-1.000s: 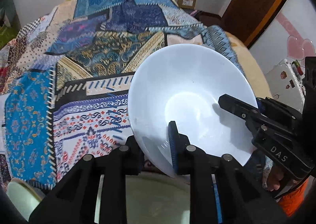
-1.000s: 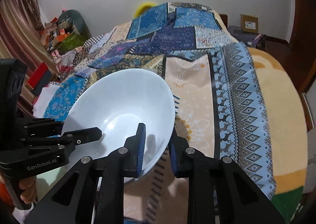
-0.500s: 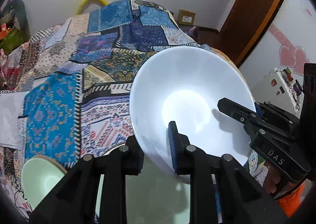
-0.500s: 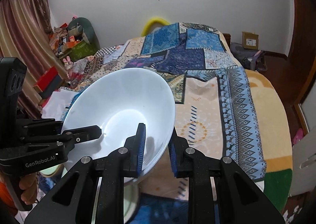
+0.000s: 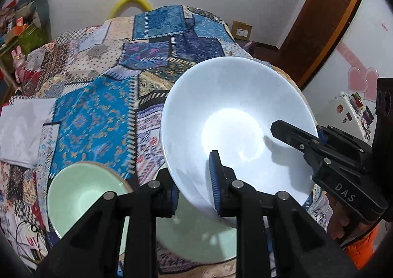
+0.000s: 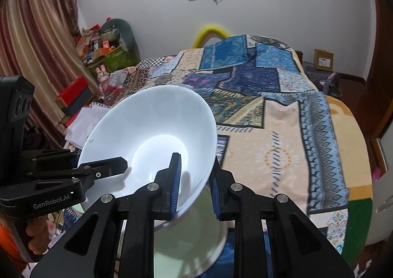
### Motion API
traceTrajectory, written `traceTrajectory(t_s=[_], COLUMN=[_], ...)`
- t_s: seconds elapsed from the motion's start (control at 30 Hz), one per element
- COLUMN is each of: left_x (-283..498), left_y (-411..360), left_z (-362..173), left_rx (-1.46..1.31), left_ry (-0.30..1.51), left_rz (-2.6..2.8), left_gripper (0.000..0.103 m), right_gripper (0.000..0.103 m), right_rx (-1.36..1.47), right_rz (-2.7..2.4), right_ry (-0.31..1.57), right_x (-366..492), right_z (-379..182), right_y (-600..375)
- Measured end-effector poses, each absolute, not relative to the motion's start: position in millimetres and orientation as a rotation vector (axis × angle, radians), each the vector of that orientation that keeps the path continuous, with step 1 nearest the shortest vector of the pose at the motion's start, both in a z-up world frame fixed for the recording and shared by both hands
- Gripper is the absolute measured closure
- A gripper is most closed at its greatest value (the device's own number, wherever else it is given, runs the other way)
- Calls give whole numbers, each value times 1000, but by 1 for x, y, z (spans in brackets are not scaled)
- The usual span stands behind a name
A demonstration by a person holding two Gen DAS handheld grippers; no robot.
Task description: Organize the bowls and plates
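White bowl held aloft, sorting unfinished.
Left gripper and right gripper pinch its rim, frame centre; green bowl and plate wait on the bed, lower left.

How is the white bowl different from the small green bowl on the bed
The white bowl is held tilted in the air, its rim pinched by both the left gripper and the right gripper; the green bowl rests on the patchwork quilt, untouched. The white bowl looks wider, though it is nearer the camera. Both are empty.
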State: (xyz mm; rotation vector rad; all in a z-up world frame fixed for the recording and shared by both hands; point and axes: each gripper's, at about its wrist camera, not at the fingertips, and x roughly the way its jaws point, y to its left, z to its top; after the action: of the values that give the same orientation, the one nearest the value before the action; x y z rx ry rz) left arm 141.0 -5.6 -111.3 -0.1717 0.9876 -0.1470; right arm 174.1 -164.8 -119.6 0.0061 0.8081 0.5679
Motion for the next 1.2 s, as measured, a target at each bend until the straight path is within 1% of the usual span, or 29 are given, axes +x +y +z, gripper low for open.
traceTrajectory(t_s=[0.53,0.9,1.2], left_x=[90,65,61], left_y=[75,123,146], left_z=[-115,-139,-165], left_rx=[-205,-234,-273], left_ry=[975,1013,1058], left_rz=[-52,34,71], left_gripper=[81,81,81], right_gripper=[83,83,83], right_rx=[-13,-31,-47], right_rz=[674,763,799], right_ry=[836,891,962], right_x=[148,140,136], right_z=[-128,-148,-174], right_y=[-90,-41,-17])
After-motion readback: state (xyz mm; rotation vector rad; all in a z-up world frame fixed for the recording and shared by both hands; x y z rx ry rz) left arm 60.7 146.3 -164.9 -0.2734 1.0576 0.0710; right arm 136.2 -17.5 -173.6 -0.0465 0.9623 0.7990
